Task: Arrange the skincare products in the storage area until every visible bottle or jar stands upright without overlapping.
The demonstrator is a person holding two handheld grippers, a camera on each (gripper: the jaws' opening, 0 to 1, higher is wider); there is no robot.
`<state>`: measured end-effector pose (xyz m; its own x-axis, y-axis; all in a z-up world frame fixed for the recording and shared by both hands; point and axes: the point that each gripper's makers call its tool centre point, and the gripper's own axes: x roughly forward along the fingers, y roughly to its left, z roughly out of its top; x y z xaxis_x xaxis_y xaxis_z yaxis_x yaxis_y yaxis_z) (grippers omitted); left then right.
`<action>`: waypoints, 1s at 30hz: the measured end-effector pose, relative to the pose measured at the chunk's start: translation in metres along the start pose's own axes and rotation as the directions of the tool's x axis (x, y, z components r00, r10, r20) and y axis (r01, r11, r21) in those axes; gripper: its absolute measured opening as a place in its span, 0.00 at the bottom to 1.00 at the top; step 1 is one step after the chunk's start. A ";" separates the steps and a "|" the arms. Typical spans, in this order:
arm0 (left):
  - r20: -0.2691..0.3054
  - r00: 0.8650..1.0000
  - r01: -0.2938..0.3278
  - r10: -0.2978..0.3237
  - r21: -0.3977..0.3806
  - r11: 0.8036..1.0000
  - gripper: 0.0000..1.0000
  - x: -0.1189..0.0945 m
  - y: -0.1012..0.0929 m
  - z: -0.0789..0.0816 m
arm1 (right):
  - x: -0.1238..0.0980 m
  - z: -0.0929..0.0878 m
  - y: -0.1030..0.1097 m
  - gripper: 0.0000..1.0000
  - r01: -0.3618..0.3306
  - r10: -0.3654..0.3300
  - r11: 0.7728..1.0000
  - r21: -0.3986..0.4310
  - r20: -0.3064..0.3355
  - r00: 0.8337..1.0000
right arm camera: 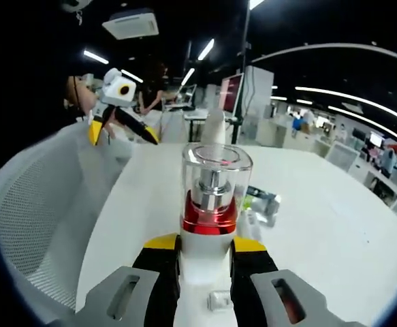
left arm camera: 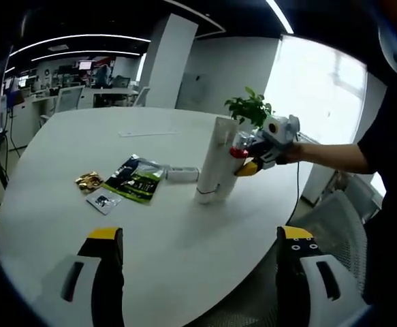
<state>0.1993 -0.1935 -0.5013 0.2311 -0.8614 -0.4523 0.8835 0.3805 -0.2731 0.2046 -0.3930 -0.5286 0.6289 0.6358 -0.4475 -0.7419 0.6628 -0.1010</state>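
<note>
Two tall white tubes (left arm camera: 215, 160) stand upright side by side near the table's right edge. Beside them my right gripper (left arm camera: 249, 160) comes in from the right, shut on a white pump bottle (left arm camera: 238, 151) with a red collar. Whether that bottle touches the table is hidden by the tubes. In the right gripper view my right gripper (right arm camera: 205, 246) clamps the bottle's white body below the red collar and clear cap (right arm camera: 215, 170), with a white tube (right arm camera: 215, 126) just behind. My left gripper (left arm camera: 201, 233) is open over the near table, holding nothing, and appears again as the left gripper (right arm camera: 120, 112).
A green sachet pack (left arm camera: 137, 178), a gold wrapper (left arm camera: 89, 181), a small flat sachet (left arm camera: 104, 201) and a small white item lying down (left arm camera: 182, 174) sit on the round white table (left arm camera: 82, 136). A potted plant (left arm camera: 250, 107) stands behind the tubes. A mesh chair (right arm camera: 35, 225) is close by.
</note>
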 end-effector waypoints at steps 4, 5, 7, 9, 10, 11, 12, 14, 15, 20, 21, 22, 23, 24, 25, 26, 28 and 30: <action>-0.001 1.000 0.000 0.000 -0.001 1.000 0.86 0.000 0.000 0.000 | 0.002 0.000 -0.005 0.20 -0.008 0.008 1.000 -0.002 -0.008 1.000; -0.001 1.000 0.000 0.000 0.000 1.000 0.86 0.000 0.000 0.000 | 0.002 0.000 -0.005 0.20 -0.012 0.012 1.000 -0.004 -0.010 1.000; -0.001 1.000 0.000 0.000 0.000 1.000 0.86 0.000 0.000 0.000 | 0.003 0.000 -0.006 0.20 -0.015 0.015 1.000 -0.005 -0.010 1.000; 0.000 1.000 -0.002 0.002 0.000 1.000 0.86 0.000 0.001 0.000 | 0.004 0.000 -0.007 0.20 -0.016 0.016 1.000 -0.004 -0.010 1.000; 0.001 1.000 -0.002 0.002 -0.001 1.000 0.86 0.000 0.001 0.000 | 0.004 0.000 -0.007 0.20 -0.016 0.016 1.000 -0.003 -0.011 1.000; 0.003 1.000 -0.002 0.002 -0.003 1.000 0.86 0.000 0.001 0.000 | 0.004 0.000 -0.007 0.20 -0.016 0.016 1.000 -0.002 -0.012 1.000; 0.003 1.000 -0.004 0.004 -0.002 1.000 0.86 0.000 0.001 0.000 | 0.004 0.000 -0.007 0.20 -0.014 0.014 1.000 0.002 -0.014 1.000; 0.004 1.000 -0.003 0.003 -0.002 1.000 0.86 0.000 0.001 0.000 | 0.004 0.000 -0.007 0.20 0.000 0.000 0.999 0.046 -0.013 1.000; 0.004 1.000 -0.003 0.003 -0.001 1.000 0.86 0.000 0.001 0.000 | 0.004 -0.003 -0.008 0.21 0.010 -0.008 0.998 0.064 -0.027 1.000; 0.009 1.000 -0.003 0.003 0.001 1.000 0.86 -0.001 0.001 0.001 | -0.002 -0.003 -0.008 0.28 0.033 -0.031 0.996 0.086 -0.019 0.999; 0.009 1.000 -0.002 0.002 0.001 1.000 0.86 -0.001 0.001 0.001 | -0.003 -0.002 -0.009 0.29 0.036 -0.034 0.995 0.093 -0.026 0.999; 0.011 1.000 -0.002 0.002 0.000 1.000 0.86 0.000 0.001 0.002 | -0.004 -0.004 -0.009 0.30 0.046 -0.041 0.995 0.088 -0.052 0.998; 0.012 1.000 -0.002 0.002 0.000 1.000 0.86 -0.001 0.001 0.002 | -0.006 -0.008 -0.010 0.31 0.053 -0.046 0.996 0.073 -0.087 0.995; 0.015 1.000 -0.002 0.002 0.001 1.000 0.85 -0.001 0.001 0.003 | -0.007 -0.012 -0.011 0.33 0.064 -0.056 0.996 0.067 -0.119 0.991; 0.018 1.000 -0.003 0.003 0.001 1.000 0.85 -0.001 0.001 0.003 | -0.008 -0.013 -0.013 0.34 0.080 -0.070 0.995 0.068 -0.132 0.989; 0.021 1.000 -0.003 0.003 0.002 1.000 0.85 -0.001 0.001 0.004 | -0.009 -0.013 -0.013 0.34 0.093 -0.083 0.994 0.064 -0.140 0.987; 0.025 1.000 -0.008 0.007 0.006 1.000 0.85 -0.002 0.001 0.005 | -0.013 -0.014 -0.014 0.32 0.114 -0.100 0.989 0.089 -0.155 0.983; 0.036 0.999 -0.009 0.008 0.008 1.000 0.85 -0.003 0.000 0.007 | -0.016 -0.017 -0.015 0.34 0.143 -0.122 0.984 0.108 -0.176 0.977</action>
<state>0.2018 -0.1933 -0.4942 0.2531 -0.8697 -0.4237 0.8848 0.3852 -0.2622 0.2015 -0.4198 -0.5350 0.6643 0.4704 -0.5808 -0.6152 0.7855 -0.0673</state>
